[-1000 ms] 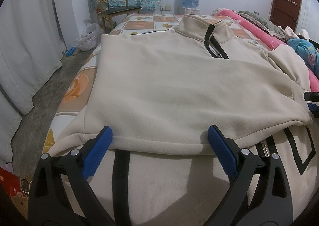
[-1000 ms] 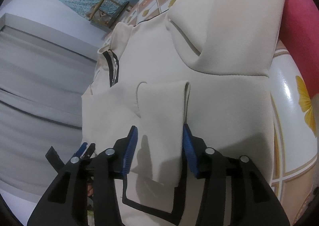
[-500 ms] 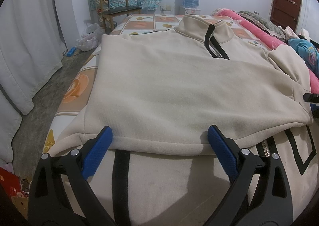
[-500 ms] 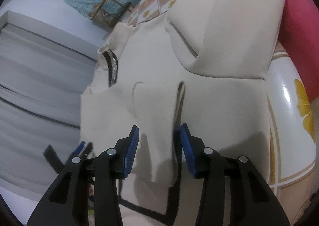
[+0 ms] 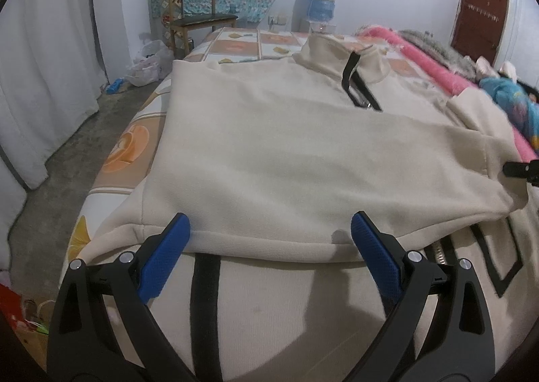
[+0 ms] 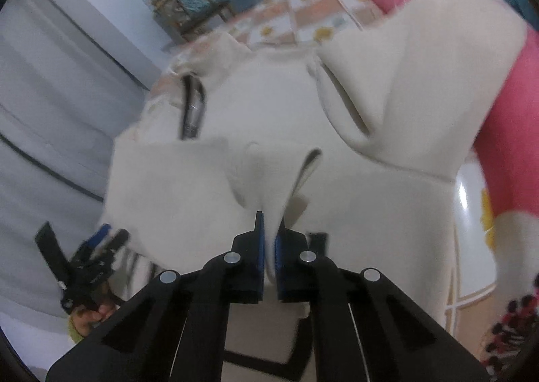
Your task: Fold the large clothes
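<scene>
A bed [image 5: 235, 41] with an orange-and-white checked cover fills the room, white curtains [image 5: 43, 61] at its left side. Spread flat across it lies the cream sweatshirt [image 5: 303, 159], collar toward the far wall, one sleeve folded over the chest. The left gripper [image 5: 269, 240] hovers over the near hem, its fingers [image 5: 165, 257] spread wide and released. The right gripper [image 6: 268, 247] has its fingers clenched on the folded sleeve's cuff [image 6: 269, 179], pinching the cloth between the blue pads.
</scene>
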### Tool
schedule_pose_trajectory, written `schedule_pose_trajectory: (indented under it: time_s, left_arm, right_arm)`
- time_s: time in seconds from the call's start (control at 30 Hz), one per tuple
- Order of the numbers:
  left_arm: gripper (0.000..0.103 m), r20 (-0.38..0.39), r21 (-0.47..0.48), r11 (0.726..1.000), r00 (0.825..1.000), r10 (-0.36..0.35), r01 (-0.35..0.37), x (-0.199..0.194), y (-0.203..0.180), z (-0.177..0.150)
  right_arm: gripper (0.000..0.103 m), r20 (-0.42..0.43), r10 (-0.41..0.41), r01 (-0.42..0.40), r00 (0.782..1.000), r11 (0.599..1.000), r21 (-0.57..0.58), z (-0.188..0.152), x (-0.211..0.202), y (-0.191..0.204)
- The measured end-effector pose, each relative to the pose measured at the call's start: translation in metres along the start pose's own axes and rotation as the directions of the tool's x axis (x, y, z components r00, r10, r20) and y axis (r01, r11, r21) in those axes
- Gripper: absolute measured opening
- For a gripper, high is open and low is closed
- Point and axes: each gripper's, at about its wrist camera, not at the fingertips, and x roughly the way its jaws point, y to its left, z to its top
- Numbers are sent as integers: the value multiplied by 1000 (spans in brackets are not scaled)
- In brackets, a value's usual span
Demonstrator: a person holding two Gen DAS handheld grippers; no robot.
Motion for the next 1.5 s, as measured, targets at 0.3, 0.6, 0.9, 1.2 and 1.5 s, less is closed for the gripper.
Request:
schedule_pose_trajectory:
  time_s: [0.3, 0.6, 0.9, 1.2, 1.5]
  left_arm:
    - [93, 140, 20, 988, 978, -153, 152, -53, 3, -7]
    - [93, 133, 43, 987, 978, -159, 154, -59, -7, -7]
    - [72, 2, -108, 990, 995, 95, -94, -14, 36, 8]
    - [58, -41, -91, 974, 978, 203, -206, 3, 43, 4]
    - [57, -49, -98, 971, 975, 215, -219, 1, 38, 5]
  right_arm:
    - [5, 7, 60, -57, 998, 977, -206, 69, -5, 108]
    - [5, -18, 433, -389, 901, 792, -471, 164, 3, 346]
    - [5, 106, 504, -392, 857, 772, -501, 179, -46, 269]
    - [5, -9, 172, -172, 985, 977, -126, 132, 28, 37]
    - [5, -14, 112, -113, 994, 990, -85, 119, 42, 13]
